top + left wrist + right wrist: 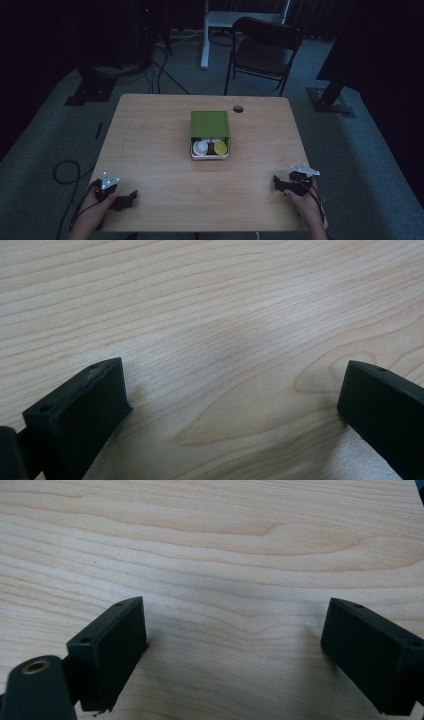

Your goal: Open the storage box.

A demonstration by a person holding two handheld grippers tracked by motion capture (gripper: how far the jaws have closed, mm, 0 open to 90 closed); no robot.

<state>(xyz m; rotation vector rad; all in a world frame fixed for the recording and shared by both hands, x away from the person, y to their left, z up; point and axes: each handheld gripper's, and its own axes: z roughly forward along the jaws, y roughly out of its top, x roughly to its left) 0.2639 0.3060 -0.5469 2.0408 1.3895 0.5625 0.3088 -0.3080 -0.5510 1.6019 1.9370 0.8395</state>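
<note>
A green-lidded box point(210, 123) stands at the middle of the wooden table point(150, 150), its lid slid back so that small round items, white point(201, 147) and yellow point(220, 147), show at its near end. My left gripper point(131, 196) rests near the table's front left, held by a hand. My right gripper point(277, 183) rests near the front right. Both point inward. In the left gripper view the gripper point(235, 385) stands open over bare wood. In the right gripper view the gripper point(237, 622) is open too, with nothing between its jaws.
A round cable hole point(238, 108) sits near the table's far edge. Beyond the table stand a dark folding chair point(262, 47), a white desk leg point(204, 35) and black stands point(90, 85). Cables lie on the grey carpet at the left point(65, 172).
</note>
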